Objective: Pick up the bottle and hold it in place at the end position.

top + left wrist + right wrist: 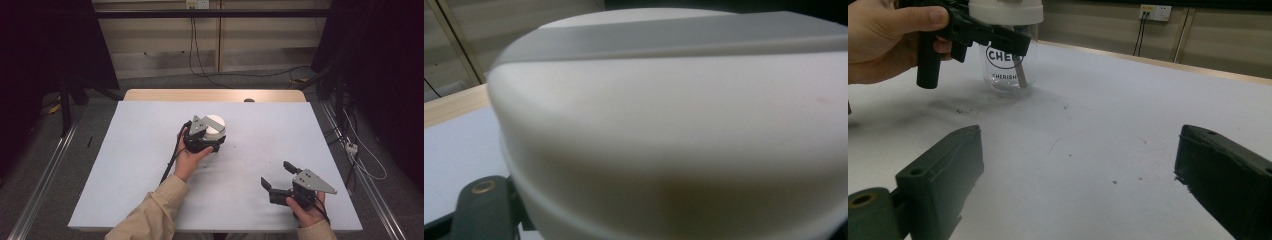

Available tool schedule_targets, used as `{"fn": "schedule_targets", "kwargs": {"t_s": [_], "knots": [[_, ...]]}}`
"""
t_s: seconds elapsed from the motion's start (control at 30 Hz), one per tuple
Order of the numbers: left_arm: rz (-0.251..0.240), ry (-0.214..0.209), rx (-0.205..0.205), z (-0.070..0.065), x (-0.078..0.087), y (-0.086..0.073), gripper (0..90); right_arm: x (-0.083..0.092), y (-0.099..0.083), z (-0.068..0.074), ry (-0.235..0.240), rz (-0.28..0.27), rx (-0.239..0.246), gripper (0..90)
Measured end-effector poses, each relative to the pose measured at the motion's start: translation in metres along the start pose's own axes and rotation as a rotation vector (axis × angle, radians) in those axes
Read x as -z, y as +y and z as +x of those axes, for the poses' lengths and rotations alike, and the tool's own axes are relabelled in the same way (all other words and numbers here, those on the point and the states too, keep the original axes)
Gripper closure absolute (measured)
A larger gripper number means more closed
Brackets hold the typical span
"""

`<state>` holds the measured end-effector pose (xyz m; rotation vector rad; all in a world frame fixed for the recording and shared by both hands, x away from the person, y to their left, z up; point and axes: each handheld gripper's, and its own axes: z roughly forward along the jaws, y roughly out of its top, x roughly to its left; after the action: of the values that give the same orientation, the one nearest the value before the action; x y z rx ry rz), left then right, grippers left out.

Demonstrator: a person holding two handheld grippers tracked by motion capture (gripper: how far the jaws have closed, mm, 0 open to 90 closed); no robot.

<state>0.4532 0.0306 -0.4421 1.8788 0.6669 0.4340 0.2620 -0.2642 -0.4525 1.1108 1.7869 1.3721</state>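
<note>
One clear jar with a white lid stands on the table. The left gripper clamps its lid; the right gripper is spread, holding nothing.

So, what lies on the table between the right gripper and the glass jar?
Nothing but bare table with a few dark specks, as the right gripper view shows: the right gripper, fingers wide apart, faces the jar across it.

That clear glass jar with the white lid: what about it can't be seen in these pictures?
- Clear glass jar: its printed word is cut short by the left gripper in the right gripper view.
- Brownish thing inside: too small to identify.
- White lid: blurred in the left gripper view, so jaw contact is unclear.
- Jar body: hidden under gripper and lid in the high view.
</note>
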Motion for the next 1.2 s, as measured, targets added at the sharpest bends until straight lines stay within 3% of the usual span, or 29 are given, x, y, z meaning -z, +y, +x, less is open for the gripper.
{"fn": "schedule_targets", "kwargs": {"t_s": [0.43,0.6,0.73,0.83,1.2], "knots": [[0.007,0.001,-0.013,-0.002,-0.007,-0.004,18.5,-0.001,0.000,0.000,0.001,0.004,0.001,5.1],[-0.001,-0.002,0.004,0.000,-0.008,-0.005,18.5,-0.002,0.000,0.001,0.001,0.006,0.003,5.1],[-0.004,0.001,-0.036,-0.002,-0.009,-0.005,18.4,-0.004,0.001,0.002,0.003,0.009,0.016,5.1],[-0.012,0.003,-0.035,-0.003,-0.009,-0.006,18.4,-0.005,0.001,0.003,0.006,0.009,0.019,5.0],[-0.016,-0.008,-0.039,-0.001,-0.009,-0.008,18.4,-0.024,0.009,0.005,0.028,0.032,0.039,5.1]]}}
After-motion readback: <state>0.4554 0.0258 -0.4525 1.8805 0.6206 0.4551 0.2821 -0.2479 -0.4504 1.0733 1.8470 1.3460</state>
